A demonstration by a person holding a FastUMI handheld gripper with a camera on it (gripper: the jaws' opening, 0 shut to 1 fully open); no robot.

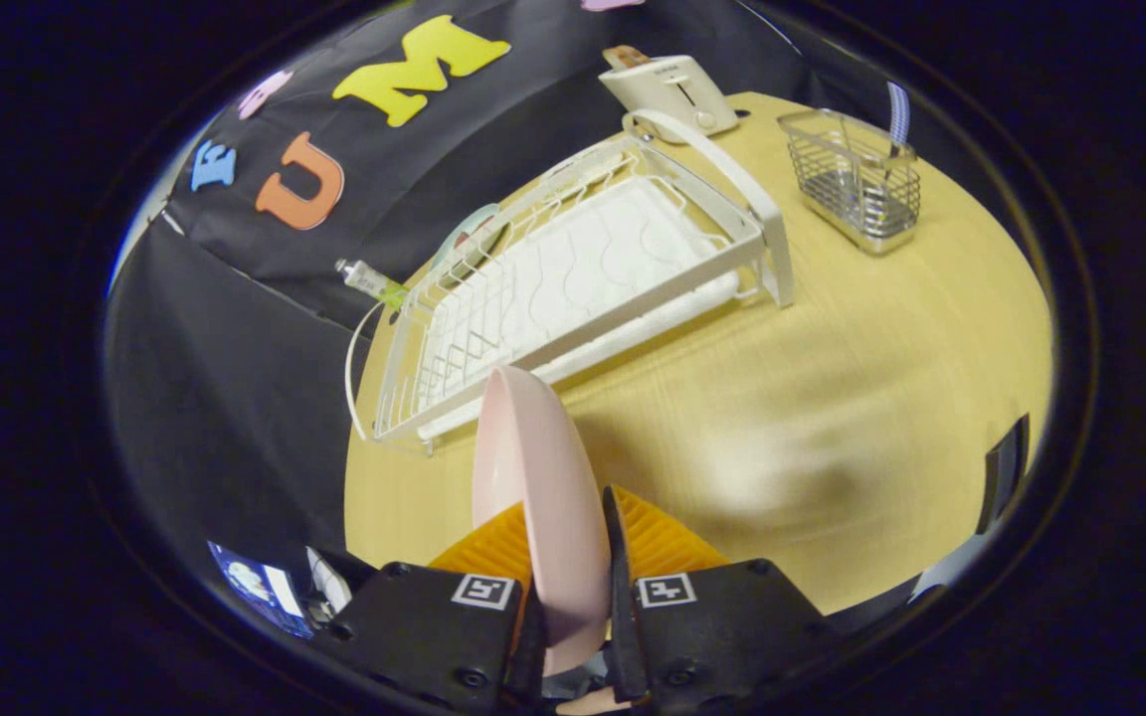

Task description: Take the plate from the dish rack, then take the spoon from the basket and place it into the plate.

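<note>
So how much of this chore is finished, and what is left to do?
The first step looks done: the pink plate is out of the white dish rack, held on edge between the gripper fingers above the wooden table. Next, the plate needs setting down. The spoon stands untouched in the wire basket beyond the rack.

You are working over a light wood-grain table [861, 328] with a rounded edge. A black cloth wall [235, 398] hangs directly behind that table. A white toaster [668, 89] stands at the table's far edge, against the wall. Lighting on the tabletop is even.
</note>
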